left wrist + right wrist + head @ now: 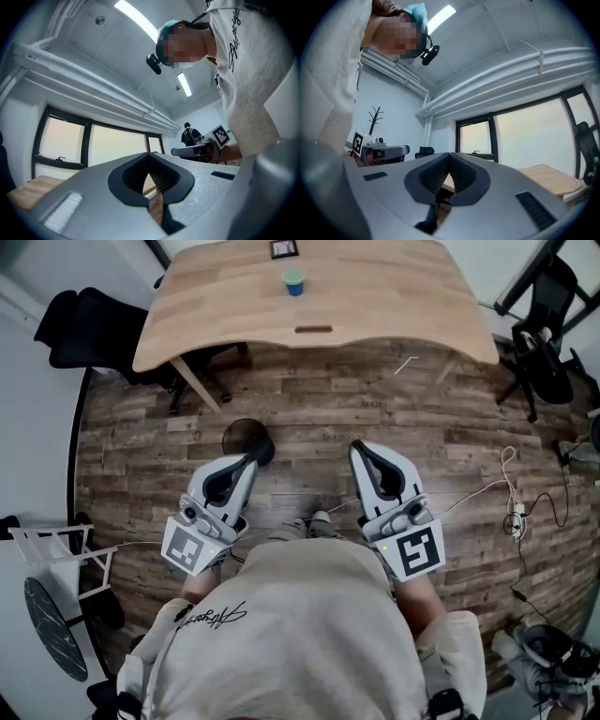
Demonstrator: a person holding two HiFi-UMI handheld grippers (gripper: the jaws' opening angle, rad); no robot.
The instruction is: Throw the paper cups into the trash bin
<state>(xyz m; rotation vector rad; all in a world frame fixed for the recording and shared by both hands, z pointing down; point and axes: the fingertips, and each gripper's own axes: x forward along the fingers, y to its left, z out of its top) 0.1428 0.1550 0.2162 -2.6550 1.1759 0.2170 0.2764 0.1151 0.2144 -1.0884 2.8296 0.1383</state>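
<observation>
The person is holding the white-and-black two-jaw left gripper (pixel 246 465) and the matching right gripper (pixel 366 457) side by side ahead of the torso, both pointing forward and roughly level. The bare left forearm (pixel 195 585) and right forearm (pixel 424 596) are staying close to the body. Both grippers' jaws are sitting closed, tips touching, gripping nothing.

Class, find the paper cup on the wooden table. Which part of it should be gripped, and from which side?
Grip the paper cup by its side wall, about halfway up, coming in level from the near edge of the table. It seems to stand upright with nothing close by, so its round wall is free for jaws to close across.
</observation>
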